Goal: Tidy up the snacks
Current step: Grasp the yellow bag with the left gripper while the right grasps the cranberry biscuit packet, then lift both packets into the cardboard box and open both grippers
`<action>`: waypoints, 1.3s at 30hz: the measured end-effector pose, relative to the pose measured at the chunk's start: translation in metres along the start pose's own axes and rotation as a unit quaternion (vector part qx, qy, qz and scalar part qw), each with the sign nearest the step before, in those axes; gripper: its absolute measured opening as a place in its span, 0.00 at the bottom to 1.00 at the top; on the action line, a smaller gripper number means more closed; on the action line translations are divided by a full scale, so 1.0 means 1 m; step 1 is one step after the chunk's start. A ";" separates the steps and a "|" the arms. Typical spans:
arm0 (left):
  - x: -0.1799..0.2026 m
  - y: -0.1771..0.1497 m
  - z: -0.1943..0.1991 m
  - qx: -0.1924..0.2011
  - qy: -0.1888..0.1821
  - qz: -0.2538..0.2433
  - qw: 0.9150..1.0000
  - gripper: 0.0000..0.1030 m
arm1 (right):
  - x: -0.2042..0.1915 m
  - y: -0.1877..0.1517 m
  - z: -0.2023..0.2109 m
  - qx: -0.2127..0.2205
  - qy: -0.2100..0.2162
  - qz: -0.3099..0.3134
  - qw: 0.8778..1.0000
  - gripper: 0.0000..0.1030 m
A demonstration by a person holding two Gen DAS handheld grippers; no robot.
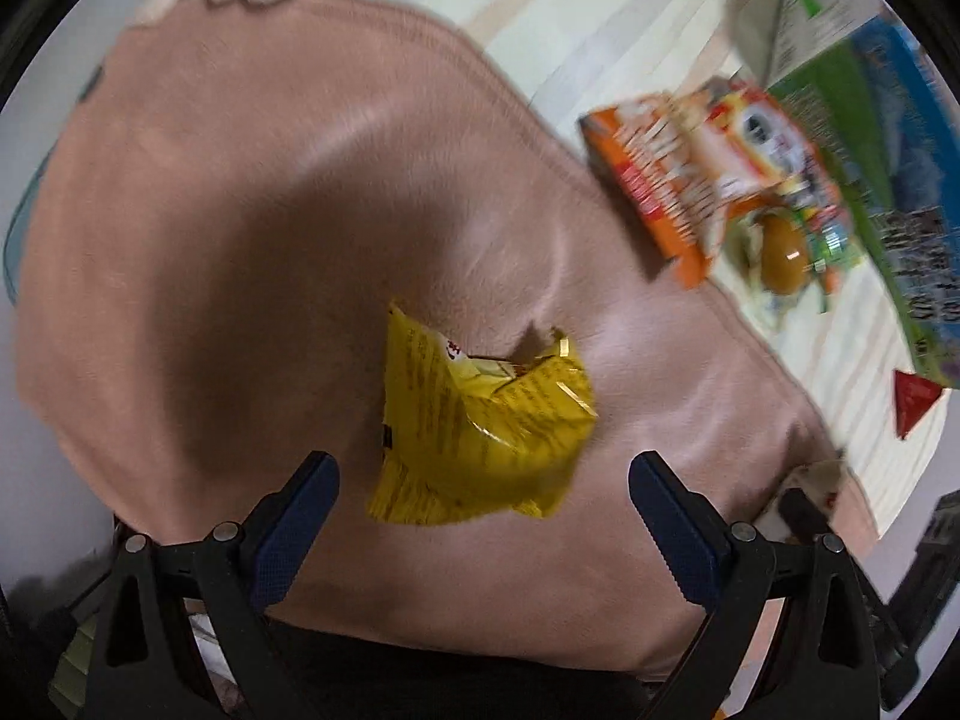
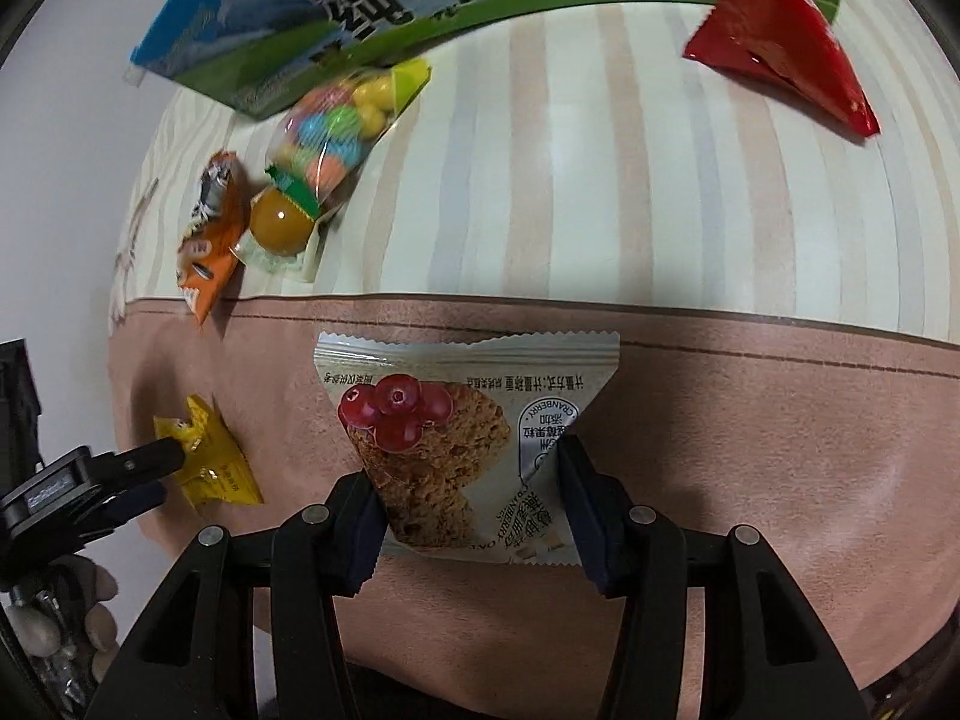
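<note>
A crumpled yellow snack packet (image 1: 480, 420) lies on the pink mat (image 1: 240, 210), between and just ahead of the spread fingers of my left gripper (image 1: 483, 474), which is open and not touching it. The packet also shows in the right wrist view (image 2: 213, 462), with the left gripper (image 2: 162, 474) at its side. My right gripper (image 2: 471, 474) is shut on a silver cranberry oat bar packet (image 2: 462, 438), pinched at both sides over the pink mat (image 2: 750, 420).
On the striped cloth (image 2: 600, 168) beyond the mat lie an orange packet (image 2: 210, 228), a bag of coloured candies (image 2: 336, 126), a round amber candy (image 2: 279, 219), a red packet (image 2: 774, 42) and a blue-green milk carton box (image 2: 360, 6).
</note>
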State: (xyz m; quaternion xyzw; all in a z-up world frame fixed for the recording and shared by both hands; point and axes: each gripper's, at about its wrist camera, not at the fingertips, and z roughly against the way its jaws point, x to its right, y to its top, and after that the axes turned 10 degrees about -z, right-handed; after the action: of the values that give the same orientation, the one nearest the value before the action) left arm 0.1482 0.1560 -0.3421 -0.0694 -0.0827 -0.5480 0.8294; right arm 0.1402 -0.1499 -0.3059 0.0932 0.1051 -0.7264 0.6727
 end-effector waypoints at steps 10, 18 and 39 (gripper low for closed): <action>0.014 0.009 -0.012 0.024 -0.014 -0.052 0.998 0.63 | -0.026 0.003 -0.012 -0.002 -0.034 -0.005 0.999 0.53; 0.077 0.009 0.044 0.074 -0.042 -0.139 0.987 0.62 | -0.016 0.007 0.037 0.023 0.010 -0.031 0.999 0.53; 0.280 0.179 0.131 0.085 -0.085 -0.274 0.954 0.63 | -0.015 0.203 0.189 0.141 0.020 -0.018 0.990 0.53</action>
State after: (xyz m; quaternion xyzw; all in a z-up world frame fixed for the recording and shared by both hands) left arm 0.4133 0.0012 -0.1583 -0.0202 -0.2151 -0.7371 0.6404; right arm 0.3449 -0.2025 -0.1261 0.2001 0.0168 -0.7438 0.6375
